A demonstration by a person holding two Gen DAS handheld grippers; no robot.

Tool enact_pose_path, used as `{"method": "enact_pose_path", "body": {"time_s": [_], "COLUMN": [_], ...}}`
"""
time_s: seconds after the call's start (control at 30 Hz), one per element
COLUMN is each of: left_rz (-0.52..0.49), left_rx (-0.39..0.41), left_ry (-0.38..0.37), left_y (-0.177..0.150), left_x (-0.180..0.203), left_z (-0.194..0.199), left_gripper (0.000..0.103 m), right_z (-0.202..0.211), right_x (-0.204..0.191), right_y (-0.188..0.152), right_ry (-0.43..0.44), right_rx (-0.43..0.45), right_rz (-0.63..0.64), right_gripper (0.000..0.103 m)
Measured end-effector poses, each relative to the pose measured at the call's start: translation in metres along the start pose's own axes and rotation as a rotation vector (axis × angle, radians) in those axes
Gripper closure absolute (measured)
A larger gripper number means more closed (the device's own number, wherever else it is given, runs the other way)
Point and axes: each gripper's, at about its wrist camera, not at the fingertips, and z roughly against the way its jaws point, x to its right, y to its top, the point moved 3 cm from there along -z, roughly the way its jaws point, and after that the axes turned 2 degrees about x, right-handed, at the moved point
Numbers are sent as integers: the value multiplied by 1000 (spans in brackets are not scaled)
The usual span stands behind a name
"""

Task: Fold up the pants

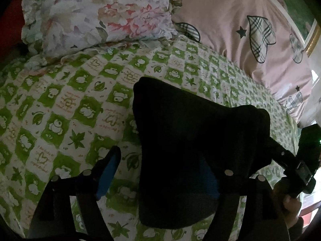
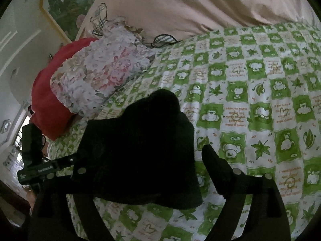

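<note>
Here one pair of black pants (image 1: 190, 150) hangs bunched over the green-checked bed (image 1: 60, 110), draped across a finger of each gripper. The left gripper (image 1: 160, 172) and right gripper (image 2: 152, 170) stand wide apart; whether either pinches cloth, I cannot tell. Two pillows: one floral pillow (image 1: 96, 14), one pink pillow (image 1: 230, 30).

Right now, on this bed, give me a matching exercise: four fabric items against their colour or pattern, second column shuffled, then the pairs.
Items:
1. pants
2. bedsheet
3. pillow
4. duvet

Looks:
A. pink with plaid hearts and stars
B. plain black
C. floral print with frilled edge
D. green and white checks

Pairs: 1-B, 2-D, 3-C, 4-A
</note>
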Motion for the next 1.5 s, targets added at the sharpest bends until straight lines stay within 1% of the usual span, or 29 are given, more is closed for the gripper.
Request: {"method": "enact_pose_path", "body": {"time_s": [0.23,0.33,0.5,0.77,0.83,1.0,1.07,1.2,1.27,1.33,1.5], "left_rz": [-17,-34,-57,-95,-97,-93,-98,-99,-100,-102,-121], "left_rx": [34,48,57,75,84,88,97,140,154,159,160], "left_ry": [22,32,39,76,94,97,120,166,178,177,203], "left_y": [-7,-12,-21,-41,-46,-55,-58,-65,-68,-71,-80], "left_x": [2,6,12,21,21,19,19,19,20,20,24], "left_z": [17,24,32,43,47,52,53,59,60,60,55], "left_gripper": [23,22,21,21,21,20,20,20,20,19,19], "right_z": [12,18,27,37,39,43,43,43,43,42,38], "right_x": [-11,-20,-34,-52,-54,-55,-54,-54,-54,-55,-55], "right_y": [-2,-7,-18,-34,-37,-46,-50,-59,-62,-66,-79], "right_ry": [-21,-40,-62,-90,-100,-108,-115,-136,-143,-153,-151], "right_rx": [14,22,26,33,33,28,23,25,30,35,39], "right_rz": [37,81,154,251,265,271,276,294,305,319,343], "right_gripper": [14,12,10,8,7,6,6,6,5,3,2]}}
